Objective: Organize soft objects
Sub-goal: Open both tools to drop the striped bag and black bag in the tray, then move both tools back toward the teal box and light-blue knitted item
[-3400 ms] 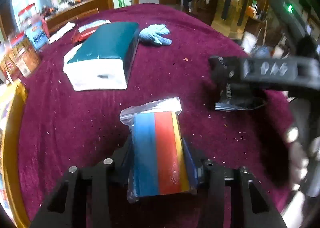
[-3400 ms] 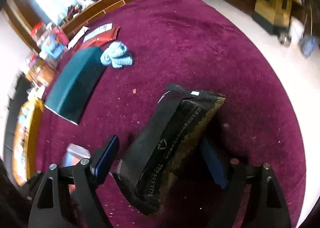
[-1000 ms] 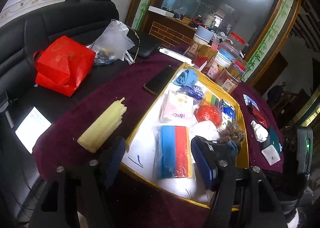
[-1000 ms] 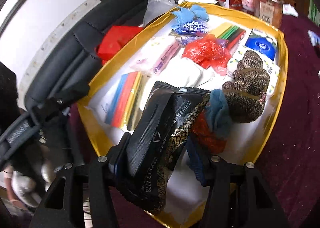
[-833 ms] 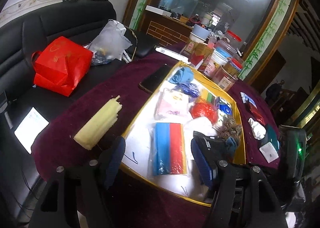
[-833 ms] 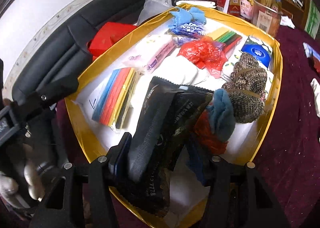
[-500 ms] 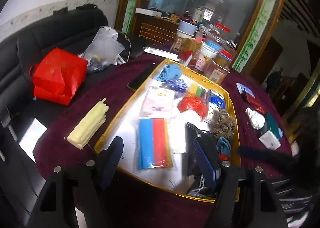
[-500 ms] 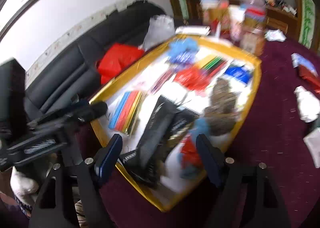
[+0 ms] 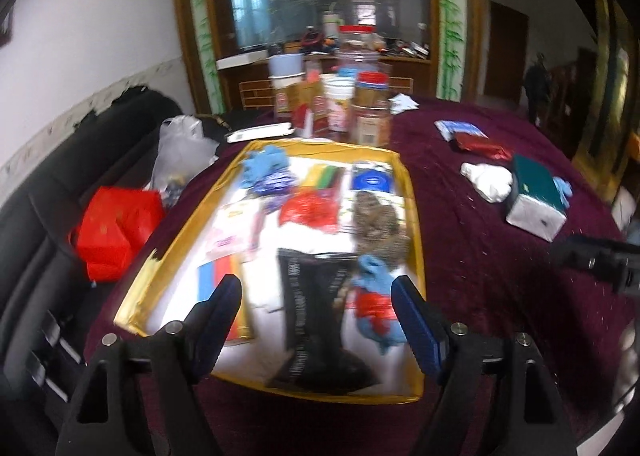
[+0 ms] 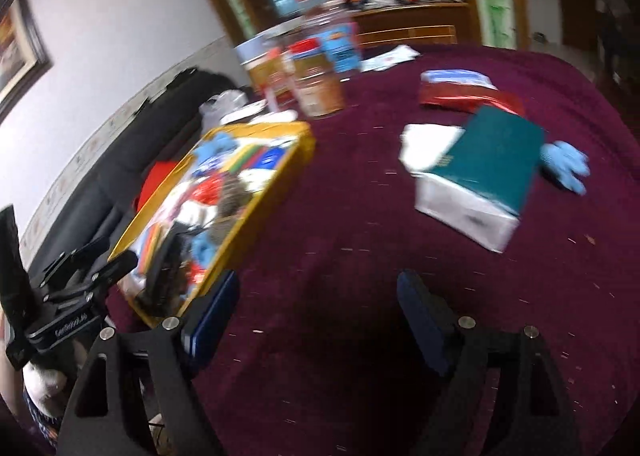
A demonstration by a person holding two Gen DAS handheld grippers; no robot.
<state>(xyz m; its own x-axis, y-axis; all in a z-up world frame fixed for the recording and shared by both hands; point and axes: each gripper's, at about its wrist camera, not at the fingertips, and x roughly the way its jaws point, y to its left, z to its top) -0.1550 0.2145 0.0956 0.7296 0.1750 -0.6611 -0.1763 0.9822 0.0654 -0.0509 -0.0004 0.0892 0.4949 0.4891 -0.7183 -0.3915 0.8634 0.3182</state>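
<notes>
**A:** Your left gripper [image 9: 316, 304] has its jaws spread wide; they have just been opening and pinch nothing. Through the gap you look down on the yellow tray [image 9: 416, 216], which sits on the desk [image 9: 480, 256] under its maroon cloth.

**B:** And the black packet?

**A:** The black packet [image 9: 316, 320] lies inside the tray at the near end, around six o'clock in the left view, touching neither pad. The striped pack [image 9: 216, 280] lies just beside it at nine o'clock, partly behind your left finger. A blue cloth [image 9: 374, 270] and a brown knitted piece [image 9: 378, 224] lie at the packet's two o'clock.

**B:** My right side?

**A:** Your right gripper [image 10: 318, 304] also has its jaws spread, just opened, with only bare cloth between them. The tray [image 10: 256, 212] shows at nine o'clock in that view, well apart from the pads.

**B:** What remains out on the desk?

**A:** The green-topped tissue pack [image 10: 480, 172] at one o'clock, a blue glove [image 10: 566, 162] touching its far side, a white bundle [image 10: 424, 148] against its left edge, and a red packet [image 10: 468, 100] beyond it.
</notes>
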